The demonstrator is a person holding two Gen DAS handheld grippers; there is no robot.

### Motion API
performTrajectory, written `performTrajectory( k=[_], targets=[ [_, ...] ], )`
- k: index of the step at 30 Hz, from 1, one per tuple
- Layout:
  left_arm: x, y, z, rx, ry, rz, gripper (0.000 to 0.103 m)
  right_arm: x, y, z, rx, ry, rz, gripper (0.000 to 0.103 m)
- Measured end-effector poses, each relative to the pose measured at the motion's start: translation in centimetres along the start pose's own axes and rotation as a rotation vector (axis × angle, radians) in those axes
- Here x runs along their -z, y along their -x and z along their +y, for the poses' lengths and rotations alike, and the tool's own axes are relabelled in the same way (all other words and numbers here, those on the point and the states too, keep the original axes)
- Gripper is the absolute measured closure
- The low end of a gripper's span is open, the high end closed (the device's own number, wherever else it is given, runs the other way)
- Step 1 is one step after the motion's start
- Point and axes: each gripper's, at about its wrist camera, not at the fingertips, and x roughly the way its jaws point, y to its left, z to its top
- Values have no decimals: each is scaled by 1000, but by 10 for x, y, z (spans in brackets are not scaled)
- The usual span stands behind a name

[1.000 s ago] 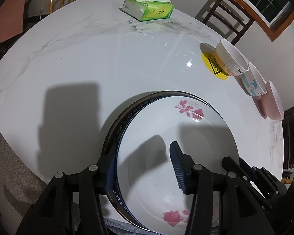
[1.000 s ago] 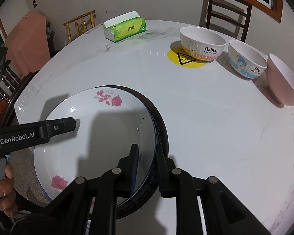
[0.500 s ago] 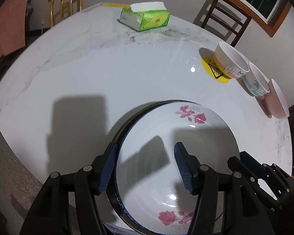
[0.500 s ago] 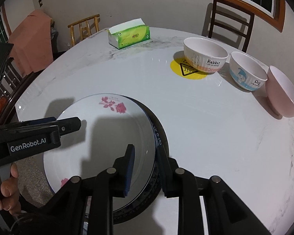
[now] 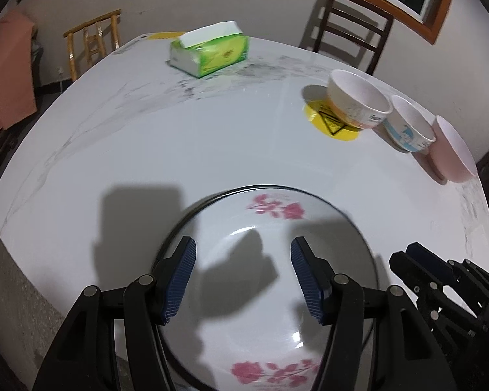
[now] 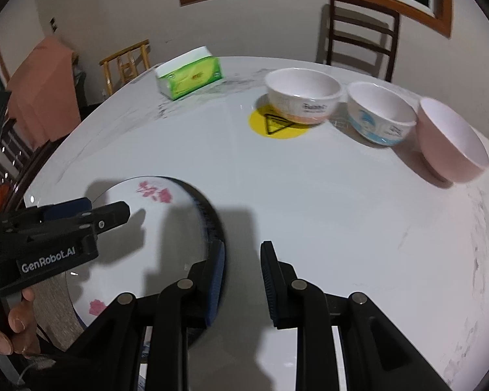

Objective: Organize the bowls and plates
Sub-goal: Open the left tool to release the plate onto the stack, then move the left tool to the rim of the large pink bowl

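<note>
The left gripper (image 5: 243, 273) hangs over the rose-patterned plate (image 5: 270, 280) with its jaws spread wide and nothing between them; they have just been opening. The right gripper (image 6: 243, 283) is open by a narrower gap, also empty, its jaws having just opened a little; its left finger sits just at the plate's right rim, whether touching cannot be told. That plate lies nested on a dark-rimmed plate (image 6: 212, 218) at the near table (image 6: 309, 195) edge: two plates. To the left of the right gripper a hand (image 6: 13, 325) holds the left gripper's handle. Farther ahead and to the right stand three bowls in a row: a white one (image 6: 301, 99) on a yellow sticker (image 6: 277, 125), a blue-printed one (image 6: 379, 117) just beside it, then a pink one (image 6: 450, 140). Beyond, to the left, lies one green tissue pack (image 6: 189, 76). Two chairs stand past the table.
</note>
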Motion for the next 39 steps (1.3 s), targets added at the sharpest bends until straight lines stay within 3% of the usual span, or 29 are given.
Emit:
performTrajectory(
  k=[12,18,33,39],
  targets=[
    [-8,-6,-76,48,-152,5,45,21,20,-94,67,-220,-27,79],
    [-13,-12,-118,119,-202,29,44,24,32,-147,97,-312,-42,79],
    [-50,-16,-193,206,-232,47,44,-31,59,-260,202,-403,-132,79],
    [-69,-18,-215,240,-231,52,44,-58,58,-292,187,-431,-149,79]
  ],
)
